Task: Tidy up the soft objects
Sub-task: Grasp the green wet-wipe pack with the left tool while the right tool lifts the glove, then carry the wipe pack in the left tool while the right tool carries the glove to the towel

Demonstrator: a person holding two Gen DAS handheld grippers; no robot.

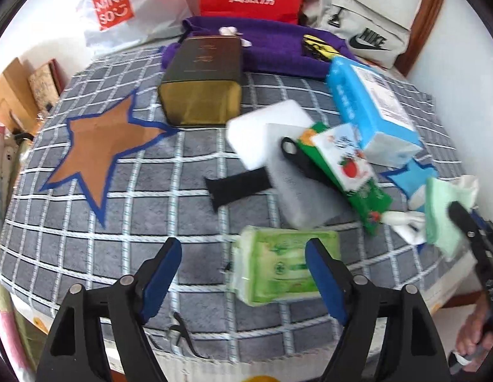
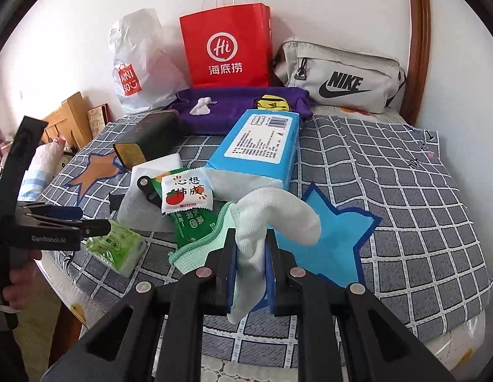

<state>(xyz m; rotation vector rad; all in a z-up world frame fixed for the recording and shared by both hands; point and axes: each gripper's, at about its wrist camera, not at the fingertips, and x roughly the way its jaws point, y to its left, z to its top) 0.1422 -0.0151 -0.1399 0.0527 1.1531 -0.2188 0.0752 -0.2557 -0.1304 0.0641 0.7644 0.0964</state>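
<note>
With the right gripper (image 2: pixel 250 265) pinching a white sock (image 2: pixel 272 213) above the checked mat (image 2: pixel 405 191), the left gripper (image 1: pixel 243 273) hangs with fingers spread over the green tissue pack (image 1: pixel 278 267) at the mat's near edge, so the next move likely calls for lowering and closing on it.

A red paper bag (image 2: pixel 225 46) stands against the wall at the back of the bed, with a white plastic bag (image 2: pixel 140 60) to its left and a grey Nike pouch (image 2: pixel 338 76) to its right. A dark tin (image 1: pixel 202 82) lies on the checked blanket (image 2: pixel 405 172) near an orange star patch (image 1: pixel 103 149). Wooden boards (image 2: pixel 70 121) lean by the wall at the left.
</note>
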